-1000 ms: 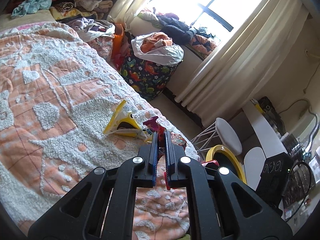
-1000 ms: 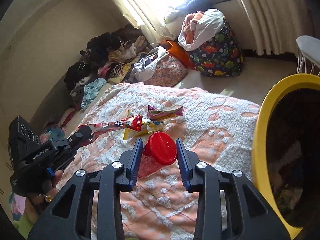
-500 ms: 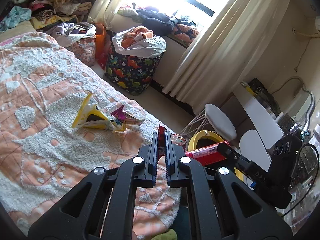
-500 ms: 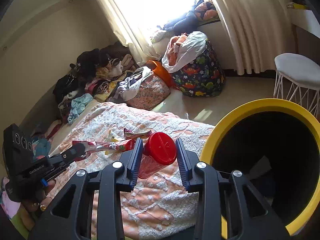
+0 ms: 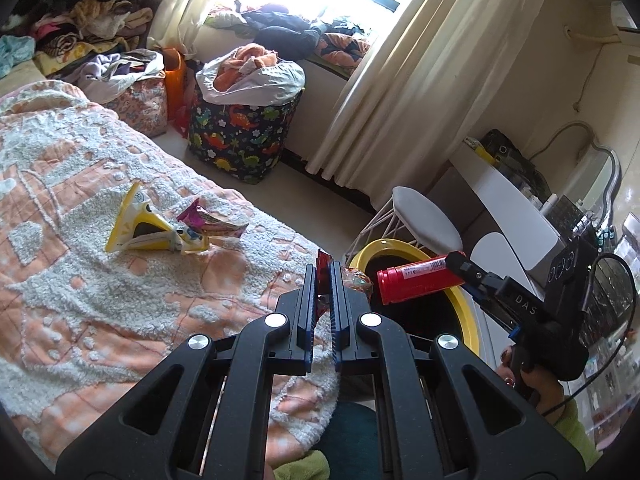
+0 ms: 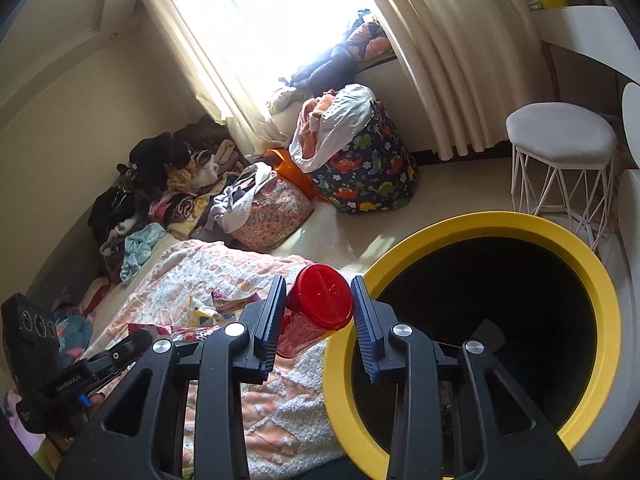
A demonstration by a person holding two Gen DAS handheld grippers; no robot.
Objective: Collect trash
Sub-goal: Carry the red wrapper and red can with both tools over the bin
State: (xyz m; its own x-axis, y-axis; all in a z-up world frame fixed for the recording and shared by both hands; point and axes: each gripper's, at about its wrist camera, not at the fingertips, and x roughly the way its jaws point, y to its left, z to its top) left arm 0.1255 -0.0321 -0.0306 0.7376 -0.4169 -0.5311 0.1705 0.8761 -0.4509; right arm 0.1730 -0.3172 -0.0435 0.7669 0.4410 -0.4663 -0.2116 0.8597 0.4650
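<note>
While my right hand-held gripper [image 6: 318, 322] clamps the red-lidded cup [image 6: 320, 300] just left of the yellow bin [image 6: 472, 226] rim, I should carry it over the dark opening before letting go. My left hand-held gripper [image 5: 322, 280], clenched on a red wrapper [image 5: 321, 261], should follow beside it.

Bin [image 6: 600, 292] mouth open, unobstructed, just right of bed [image 5: 100, 320] edge. Stool [image 6: 560, 136] beyond bin; floor between clear.
</note>
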